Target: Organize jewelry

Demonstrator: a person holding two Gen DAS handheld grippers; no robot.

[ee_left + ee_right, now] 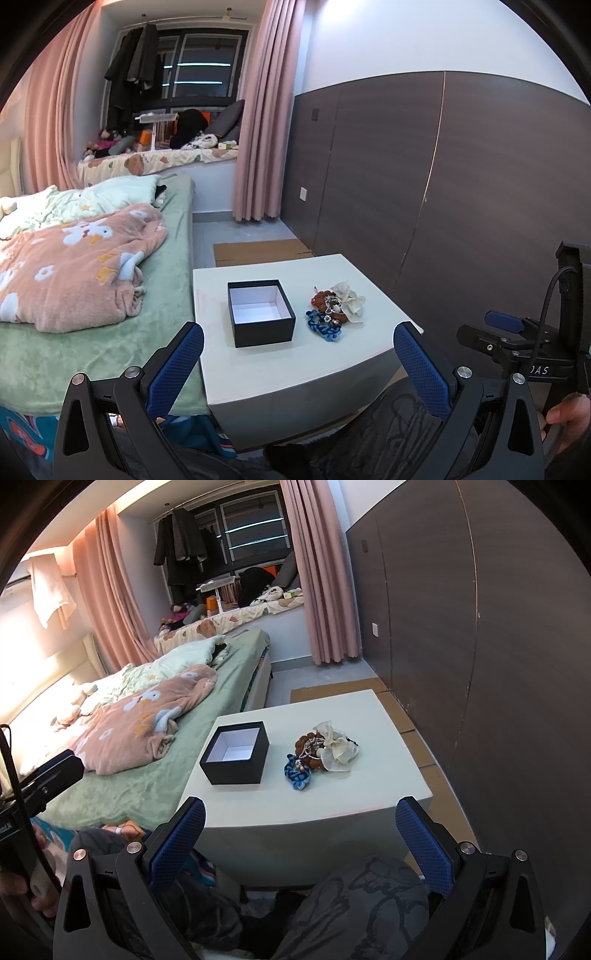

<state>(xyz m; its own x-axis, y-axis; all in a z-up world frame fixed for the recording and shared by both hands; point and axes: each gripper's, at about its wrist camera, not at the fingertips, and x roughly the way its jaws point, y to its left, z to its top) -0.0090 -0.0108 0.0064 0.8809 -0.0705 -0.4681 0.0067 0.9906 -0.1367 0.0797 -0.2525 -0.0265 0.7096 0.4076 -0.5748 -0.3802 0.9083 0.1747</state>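
An open black box (260,313) with a white, empty inside stands on a white table (303,369). Right of it lies a pile of jewelry (334,308): a blue braided cord, a brown bead bracelet, a silver chain and a cream fabric flower. The box (236,752) and the pile (322,752) also show in the right wrist view. My left gripper (297,347) is open and empty, held before the table's near edge. My right gripper (300,821) is open and empty, also short of the near edge.
A bed (92,295) with a green sheet and a pink blanket (74,266) adjoins the table's left side. A dark wood panel wall (461,184) runs along the right. Flat cardboard (258,251) lies on the floor behind the table. The person's knees (351,904) are below the grippers.
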